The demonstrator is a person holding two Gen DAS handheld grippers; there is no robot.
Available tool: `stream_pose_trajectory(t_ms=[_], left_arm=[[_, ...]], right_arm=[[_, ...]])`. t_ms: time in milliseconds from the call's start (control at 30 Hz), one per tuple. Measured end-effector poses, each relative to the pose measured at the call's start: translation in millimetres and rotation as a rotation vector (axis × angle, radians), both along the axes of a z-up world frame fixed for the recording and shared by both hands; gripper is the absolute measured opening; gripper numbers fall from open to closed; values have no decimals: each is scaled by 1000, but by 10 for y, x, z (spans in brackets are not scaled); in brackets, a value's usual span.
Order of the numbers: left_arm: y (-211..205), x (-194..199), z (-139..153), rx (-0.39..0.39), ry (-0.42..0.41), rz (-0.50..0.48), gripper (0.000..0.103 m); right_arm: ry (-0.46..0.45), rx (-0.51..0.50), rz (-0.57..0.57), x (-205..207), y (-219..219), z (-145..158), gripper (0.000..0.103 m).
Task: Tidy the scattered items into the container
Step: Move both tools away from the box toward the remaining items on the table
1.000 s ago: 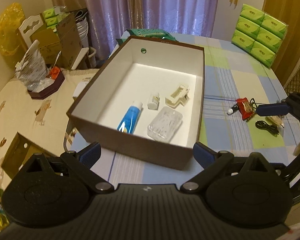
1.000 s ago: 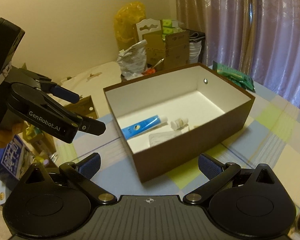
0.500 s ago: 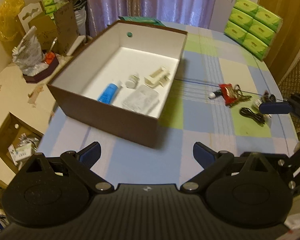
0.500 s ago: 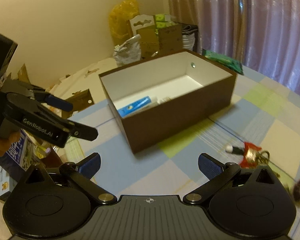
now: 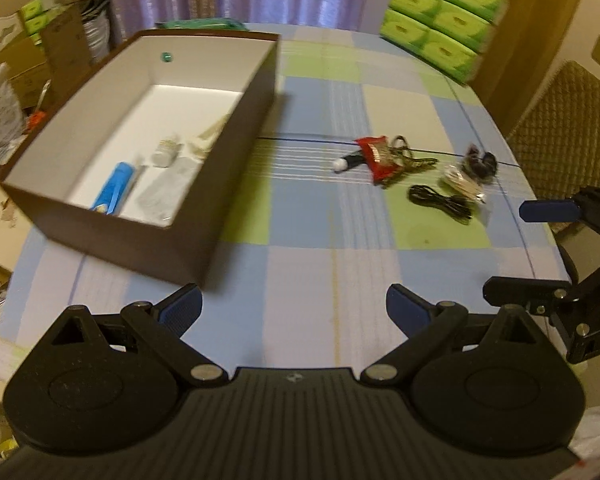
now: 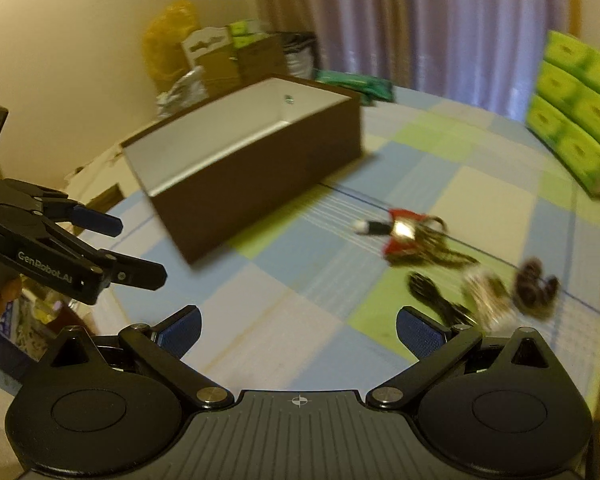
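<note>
Left tongs (image 5: pixel 293 309) spread wide, nothing between the blue pads, hanging over the checked blue-green-cream cloth of the surface (image 5: pixel 340 264). Right tongs (image 6: pixel 298 330) also wide apart and empty — their tips sit low over the cloth.

Container: brown cardboard box with white interior (image 5: pixel 236 168), upright on the surface, ahead and to the left of the left tongs. Inside, near the closer end: a blue tube with white cap (image 5: pixel 114 188), a small white bottle (image 5: pixel 165 153), a clear plastic packet (image 5: pixel 160 196), a cream-coloured clip-like piece (image 5: pixel 208 142) partly hidden by the box wall.

Scattered items lie outside the box, well to its right, in a loose cluster on the cloth:
- red-wrapped keyring bundle with a small black-and-white stick (image 5: pixel 380 158)
- coiled black cable (image 5: pixel 440 202)
- pale beige bundled cord (image 5: pixel 462 184)
- dark fuzzy hair tie (image 5: pixel 480 162)

In the right wrist view the cluster is blurred; the black cable (image 6: pixel 434 294) lies just ahead of the right finger pad, the keyring bundle (image 6: pixel 404 236) farther out. No item touches either tongs.

Stack of green tissue packs (image 5: pixel 440 16) at the far right edge.
</note>
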State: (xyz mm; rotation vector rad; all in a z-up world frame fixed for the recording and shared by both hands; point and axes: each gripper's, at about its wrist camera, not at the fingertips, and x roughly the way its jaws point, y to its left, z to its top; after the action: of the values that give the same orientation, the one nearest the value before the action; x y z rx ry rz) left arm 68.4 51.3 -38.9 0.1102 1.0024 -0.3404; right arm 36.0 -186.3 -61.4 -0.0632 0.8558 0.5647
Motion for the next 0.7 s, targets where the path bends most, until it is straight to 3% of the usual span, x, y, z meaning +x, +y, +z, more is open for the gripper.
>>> stream_pose_trajectory(t_ms=[700], left_arm=[[-1083,397,-293,-40,-34,-306,97]], right_arm=[[79,-6,-391,71,-1168,-233,101]])
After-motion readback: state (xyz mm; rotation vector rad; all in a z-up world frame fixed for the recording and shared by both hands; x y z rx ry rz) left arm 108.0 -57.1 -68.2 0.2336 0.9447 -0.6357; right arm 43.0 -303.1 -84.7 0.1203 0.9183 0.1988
